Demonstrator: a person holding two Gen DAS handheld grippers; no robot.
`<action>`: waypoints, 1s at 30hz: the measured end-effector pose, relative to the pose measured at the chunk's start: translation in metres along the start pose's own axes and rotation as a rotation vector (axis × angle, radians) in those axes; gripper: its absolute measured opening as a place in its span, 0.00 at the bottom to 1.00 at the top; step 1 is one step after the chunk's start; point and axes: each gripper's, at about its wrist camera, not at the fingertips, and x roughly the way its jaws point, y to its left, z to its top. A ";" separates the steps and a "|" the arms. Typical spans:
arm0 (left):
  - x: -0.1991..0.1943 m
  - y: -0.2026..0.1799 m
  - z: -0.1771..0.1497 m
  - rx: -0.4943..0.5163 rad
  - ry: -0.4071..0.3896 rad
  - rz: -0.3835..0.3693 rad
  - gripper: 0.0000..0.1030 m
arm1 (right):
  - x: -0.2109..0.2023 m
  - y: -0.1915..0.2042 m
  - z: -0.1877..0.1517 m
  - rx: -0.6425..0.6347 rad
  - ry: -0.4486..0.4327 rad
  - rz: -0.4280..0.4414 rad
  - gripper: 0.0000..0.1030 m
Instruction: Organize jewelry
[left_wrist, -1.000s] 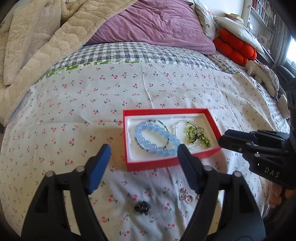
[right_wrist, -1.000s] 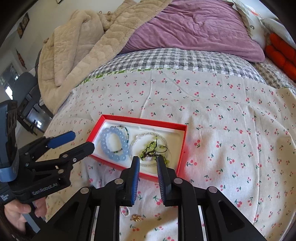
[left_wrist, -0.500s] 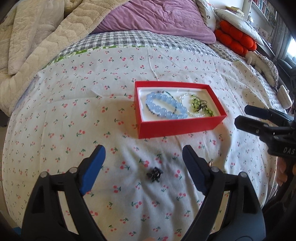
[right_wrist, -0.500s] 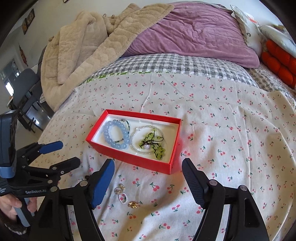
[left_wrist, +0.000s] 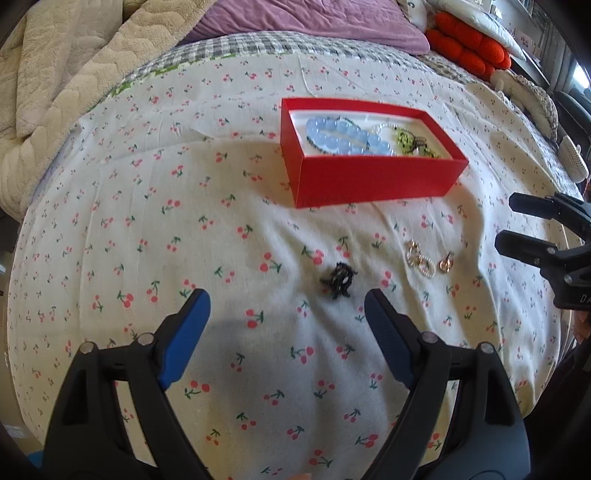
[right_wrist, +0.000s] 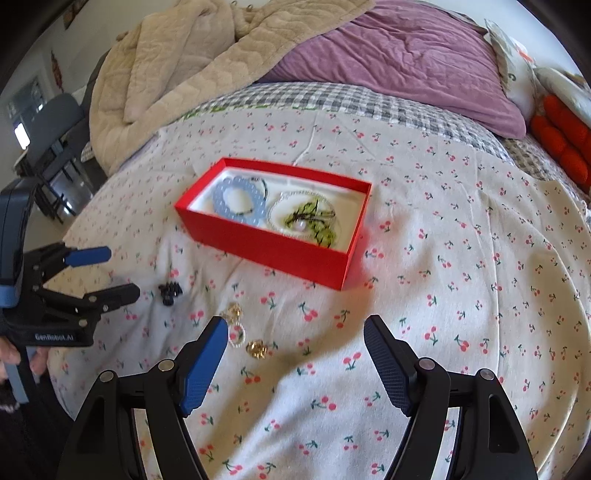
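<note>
Both tools spread, left tool, right tool, chair only in right view

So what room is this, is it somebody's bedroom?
Most likely a bedroom. The red jewelry box sits on a bed with a cherry-print sheet, a purple pillow and a rumpled beige blanket lie behind it, and bookshelves show in one corner.

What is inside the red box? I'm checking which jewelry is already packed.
In the red box: a blue bead bracelet, a clear bead bracelet and a green piece with a pearl. Anything beneath them is hidden.
</note>
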 end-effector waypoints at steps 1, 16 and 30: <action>0.001 -0.001 -0.002 0.003 0.004 -0.001 0.83 | 0.002 0.001 -0.003 -0.010 0.006 -0.003 0.75; 0.016 -0.014 -0.017 0.064 -0.014 -0.086 0.83 | 0.020 0.011 -0.026 -0.112 0.017 0.010 0.75; 0.039 -0.026 -0.008 0.146 -0.083 -0.155 0.56 | 0.053 0.032 -0.036 -0.259 0.029 0.129 0.64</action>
